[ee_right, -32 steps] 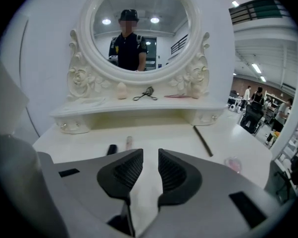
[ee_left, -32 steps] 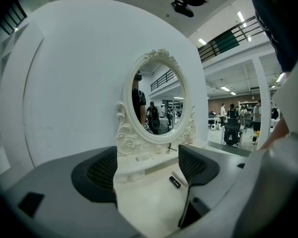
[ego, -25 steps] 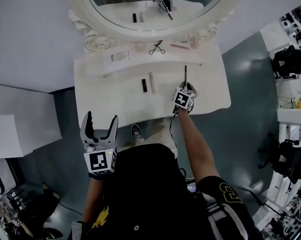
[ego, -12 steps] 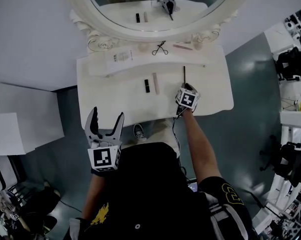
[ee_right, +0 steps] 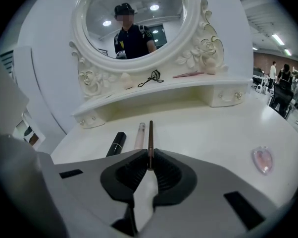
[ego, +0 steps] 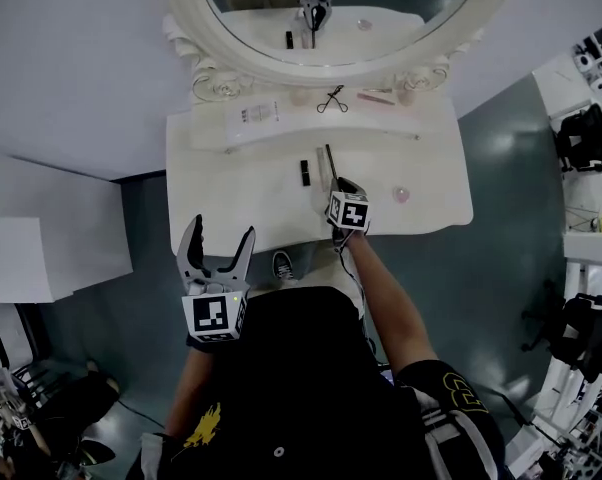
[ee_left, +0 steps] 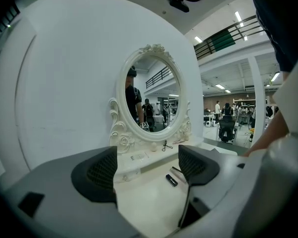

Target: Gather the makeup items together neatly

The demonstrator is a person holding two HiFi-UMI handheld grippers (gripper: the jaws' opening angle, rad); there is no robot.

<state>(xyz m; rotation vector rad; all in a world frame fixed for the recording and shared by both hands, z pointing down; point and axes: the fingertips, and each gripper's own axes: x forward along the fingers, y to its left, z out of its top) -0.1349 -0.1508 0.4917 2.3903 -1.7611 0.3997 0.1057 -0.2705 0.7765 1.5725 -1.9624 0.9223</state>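
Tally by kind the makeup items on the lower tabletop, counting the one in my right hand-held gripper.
Black lipstick tube: 1
Clear lip gloss tube: 1
Brown pencil, clamped in the right hand-held gripper: 1
Pink round compact: 1
Total: 4

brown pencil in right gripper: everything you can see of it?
The brown pencil is a thin, straight, dark brown stick, no markings visible. The right gripper, whose jaws have just been closing, clamps its near end; the rest points towards the mirror, parallel to and just right of the pale pink tube on the vanity top. Whether its tip touches the top is unclear.
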